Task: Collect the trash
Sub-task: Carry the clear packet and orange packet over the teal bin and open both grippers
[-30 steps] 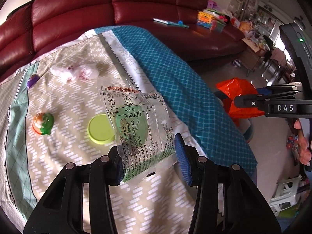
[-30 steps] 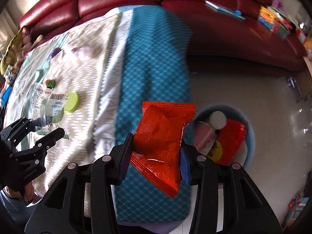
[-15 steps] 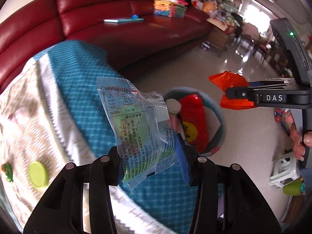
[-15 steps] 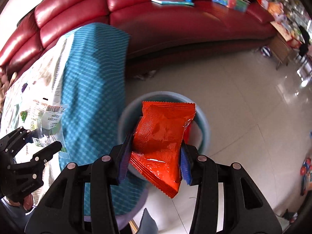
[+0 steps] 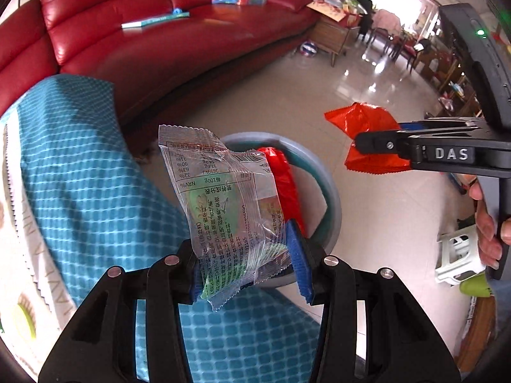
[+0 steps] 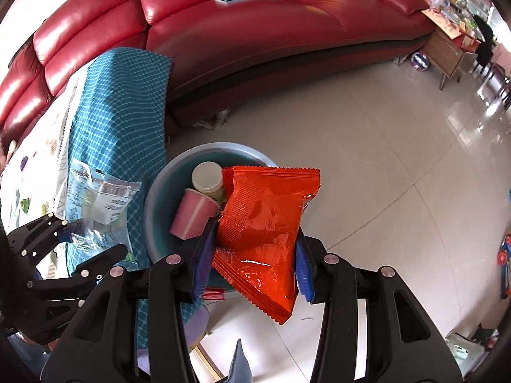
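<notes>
Wrappers pinched above bin holding pink cup.

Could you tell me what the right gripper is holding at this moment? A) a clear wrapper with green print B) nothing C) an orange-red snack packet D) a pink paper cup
C: the right gripper is shut on the orange-red snack packet, above the bin on the floor.
</notes>
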The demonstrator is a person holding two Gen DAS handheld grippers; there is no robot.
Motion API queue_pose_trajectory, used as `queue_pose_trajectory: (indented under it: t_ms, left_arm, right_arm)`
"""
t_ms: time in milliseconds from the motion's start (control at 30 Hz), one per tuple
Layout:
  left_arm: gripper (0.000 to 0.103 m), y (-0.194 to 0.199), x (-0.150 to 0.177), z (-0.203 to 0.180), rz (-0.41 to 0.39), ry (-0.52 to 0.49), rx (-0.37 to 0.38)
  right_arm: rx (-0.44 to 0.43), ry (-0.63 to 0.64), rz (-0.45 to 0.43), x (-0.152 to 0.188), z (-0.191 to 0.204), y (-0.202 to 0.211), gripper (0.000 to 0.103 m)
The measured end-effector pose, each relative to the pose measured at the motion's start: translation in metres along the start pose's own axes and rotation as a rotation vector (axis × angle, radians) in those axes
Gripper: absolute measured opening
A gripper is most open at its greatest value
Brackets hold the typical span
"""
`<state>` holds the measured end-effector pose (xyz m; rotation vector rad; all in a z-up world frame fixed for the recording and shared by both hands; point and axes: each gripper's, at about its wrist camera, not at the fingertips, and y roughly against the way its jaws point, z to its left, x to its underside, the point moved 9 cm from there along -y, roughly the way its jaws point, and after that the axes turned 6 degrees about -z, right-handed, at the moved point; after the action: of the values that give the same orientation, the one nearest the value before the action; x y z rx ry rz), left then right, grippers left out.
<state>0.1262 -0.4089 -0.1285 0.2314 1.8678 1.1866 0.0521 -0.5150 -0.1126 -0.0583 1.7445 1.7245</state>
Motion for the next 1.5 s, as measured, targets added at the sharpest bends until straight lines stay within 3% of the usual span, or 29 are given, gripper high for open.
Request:
queue_pose_trajectory:
  t_ms: [333,500,767,1133,1167,1233,1333,1500]
  left_arm:
    - [0.048,-0.036,-0.007,-0.017,0.052,-0.011,0.02]
    - [0.077,-0.045,-0.013,-0.016,0.042,-0.018,-0.004]
    - [0.091,-0.042,-0.013,-0.002,0.037,0.018,-0.038]
    - [0.092,-0.019,-0.003,0.027,0.01,0.066,-0.065]
    - [0.092,-0.017,-0.003,0.029,0.008,0.069,-0.068]
    - [0.092,-0.014,-0.002,0.034,0.005,0.078,-0.073]
    - [0.092,-0.01,0.001,0.04,0.0,0.092,-0.075]
    - [0.092,-0.002,0.006,0.049,-0.007,0.103,-0.077]
  right_arm:
    - [0.021,-0.025,0.012,-0.005,-0.026,-0.005,0.043]
    - [0.028,-0.023,0.028,-0.008,-0.031,-0.012,0.043]
    - [0.017,-0.003,0.045,-0.013,-0.02,-0.022,0.043]
    - [-0.027,0.055,0.08,-0.013,0.022,-0.042,0.045]
    - [-0.028,0.067,0.083,-0.013,0.027,-0.043,0.046]
    - [-0.039,0.079,0.086,-0.014,0.035,-0.044,0.06]
    - [-0.044,0.088,0.084,-0.015,0.042,-0.045,0.07]
    - [-0.055,0.054,0.099,-0.013,0.044,-0.045,0.076]
